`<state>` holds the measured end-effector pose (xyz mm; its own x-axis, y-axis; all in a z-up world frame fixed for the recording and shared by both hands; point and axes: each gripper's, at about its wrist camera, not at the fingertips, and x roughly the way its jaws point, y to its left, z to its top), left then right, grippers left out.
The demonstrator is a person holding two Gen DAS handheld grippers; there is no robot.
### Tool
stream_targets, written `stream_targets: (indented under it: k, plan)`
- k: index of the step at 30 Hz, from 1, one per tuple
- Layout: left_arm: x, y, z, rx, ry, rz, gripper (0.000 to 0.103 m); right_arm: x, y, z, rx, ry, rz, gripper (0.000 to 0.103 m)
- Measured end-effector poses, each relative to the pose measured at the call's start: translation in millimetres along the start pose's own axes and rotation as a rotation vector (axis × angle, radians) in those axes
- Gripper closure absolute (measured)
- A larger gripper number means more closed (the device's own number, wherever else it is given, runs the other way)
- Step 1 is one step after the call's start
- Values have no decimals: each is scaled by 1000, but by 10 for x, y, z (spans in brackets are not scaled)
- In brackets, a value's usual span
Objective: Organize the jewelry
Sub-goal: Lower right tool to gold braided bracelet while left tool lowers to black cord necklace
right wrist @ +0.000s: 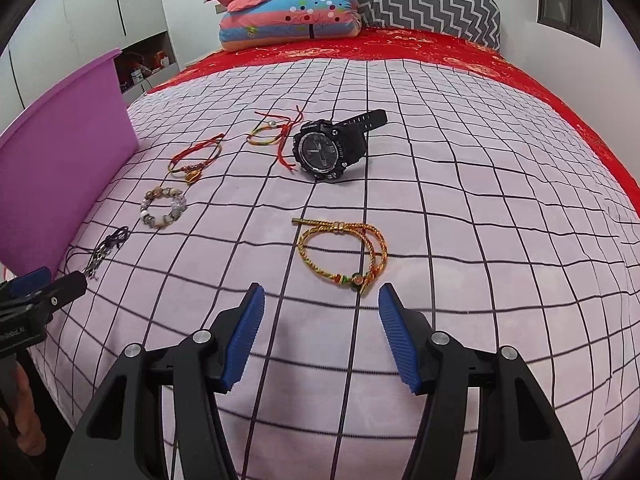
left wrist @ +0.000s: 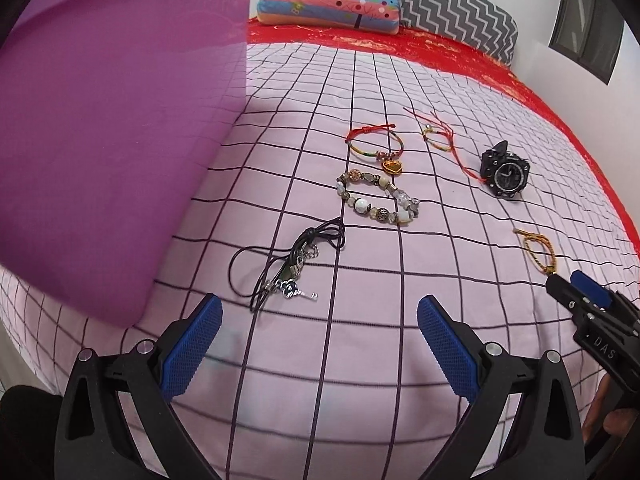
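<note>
We see both grippers over a bed w/ a pink grid sheet (right wrist: 460, 184). Purple bin (left wrist: 100, 140) fills the left of the left wrist view: only its outer wall and a bit of rim show, inside hidden, base cut off by the frame edge. In the right wrist view it's cropped at the left edge too.

Left gripper (left wrist: 318, 344): jaws wide apart, nothing btwn them, only bare sheet. Black cord necklace w/ key charm (left wrist: 288, 268) lies just ahead of its left finger, near the bin wall; cord is bunched, can't sort out the strands. Right gripper (right wrist: 322, 334): jaws apart, empty. Gold braided bracelet (right wrist: 344, 252) lies just beyond the tips, its bead end near the right finger, not touching. In the left view that bracelet's lower end is partly covered by the right gripper's tip.

Further out: beaded bracelet (left wrist: 378, 198), red-string bracelet w/ gold heart (left wrist: 376, 146), smaller red-string bracelet (left wrist: 438, 134) whose loose cord runs up to the black watch (right wrist: 330, 148); touching or not, can't tell. Watch strap's far end tilts up.

Open sheet right of the watch and bracelet. Pillows (right wrist: 288, 12) stacked at the far end on a red cover (right wrist: 440, 48), well apart from the jewelry. A hand is barely visible at frame corners.
</note>
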<state>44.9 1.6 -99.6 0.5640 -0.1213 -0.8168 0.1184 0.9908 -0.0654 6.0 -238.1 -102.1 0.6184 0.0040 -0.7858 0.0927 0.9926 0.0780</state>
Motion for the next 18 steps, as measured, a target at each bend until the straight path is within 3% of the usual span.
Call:
stream_targets:
  k: [18]
  plan:
    - [445, -6, 144, 9, 15, 15, 7, 384, -2, 176, -27, -4, -31, 46]
